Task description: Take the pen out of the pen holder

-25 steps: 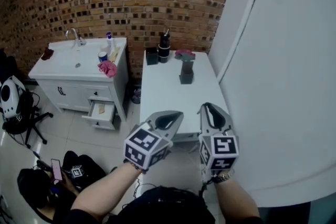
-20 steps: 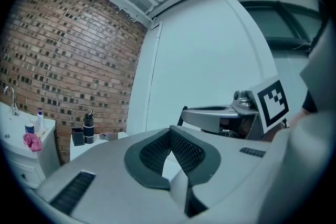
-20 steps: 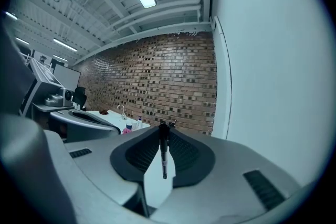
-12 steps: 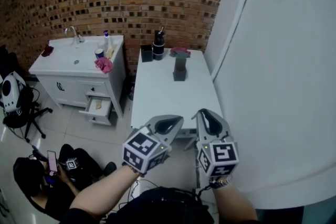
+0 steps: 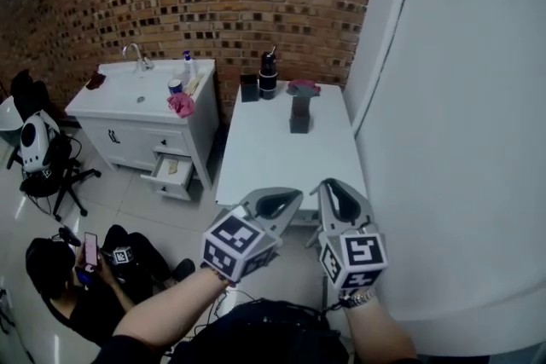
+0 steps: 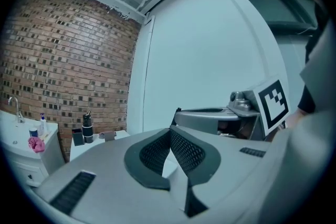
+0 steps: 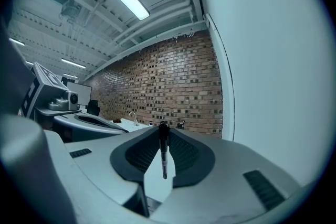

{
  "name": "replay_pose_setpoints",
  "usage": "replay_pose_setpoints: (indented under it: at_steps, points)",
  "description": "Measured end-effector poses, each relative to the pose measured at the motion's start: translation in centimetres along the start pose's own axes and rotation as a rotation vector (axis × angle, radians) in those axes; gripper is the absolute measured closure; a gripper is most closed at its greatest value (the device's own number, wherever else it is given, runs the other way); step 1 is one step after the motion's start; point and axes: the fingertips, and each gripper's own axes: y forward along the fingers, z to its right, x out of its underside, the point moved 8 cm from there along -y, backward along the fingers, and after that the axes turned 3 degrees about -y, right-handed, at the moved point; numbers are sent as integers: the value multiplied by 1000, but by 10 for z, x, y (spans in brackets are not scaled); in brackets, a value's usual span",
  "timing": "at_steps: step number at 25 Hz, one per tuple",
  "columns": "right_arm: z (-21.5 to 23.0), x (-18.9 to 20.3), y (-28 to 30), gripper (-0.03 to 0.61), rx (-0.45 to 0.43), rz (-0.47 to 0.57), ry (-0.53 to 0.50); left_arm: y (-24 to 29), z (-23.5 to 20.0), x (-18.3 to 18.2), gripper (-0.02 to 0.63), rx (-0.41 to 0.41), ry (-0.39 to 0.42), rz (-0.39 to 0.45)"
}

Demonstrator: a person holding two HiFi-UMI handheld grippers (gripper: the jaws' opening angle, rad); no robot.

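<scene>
Left tongs [image 6: 170,132]: pressed together at the tips, nothing between them.
Right tongs [image 7: 164,131]: pinching a dark pen [image 7: 164,153] — it stands upright between the pads, point down.
Pen in head view: cannot be made out; only the right gripper view shows it.
Position, head view: both tongs side by side, close to the near edge of the white table [image 5: 281,158].
Pen holder [image 5: 268,81]: black cylinder at the far end of the table by the brick wall, well apart from both tongs; a thin stick rises from its top.
Beside the holder: small black cup [image 5: 249,89] just to its left; dark grey block [image 5: 299,117] nearer, to its right.
Left gripper view adds: holder and cup seen small at far left, and the right tongs' marker cube [image 6: 273,102] close by.
Head view only: sink cabinet [image 5: 136,128] left of the table with 1 drawer [image 5: 171,170] open — and a person [image 5: 81,294] seated on the floor with a phone [image 5: 90,251].
</scene>
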Motion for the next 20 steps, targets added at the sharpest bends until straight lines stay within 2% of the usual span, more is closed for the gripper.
replay_pose_setpoints:
  at_steps: [9, 20]
  points:
    - [9, 5, -8, 506, -31, 19, -4, 3, 10, -2, 611, -38, 27, 4]
    - [8, 3, -10, 509, -32, 16, -10, 3, 10, -8, 611, -37, 36, 6]
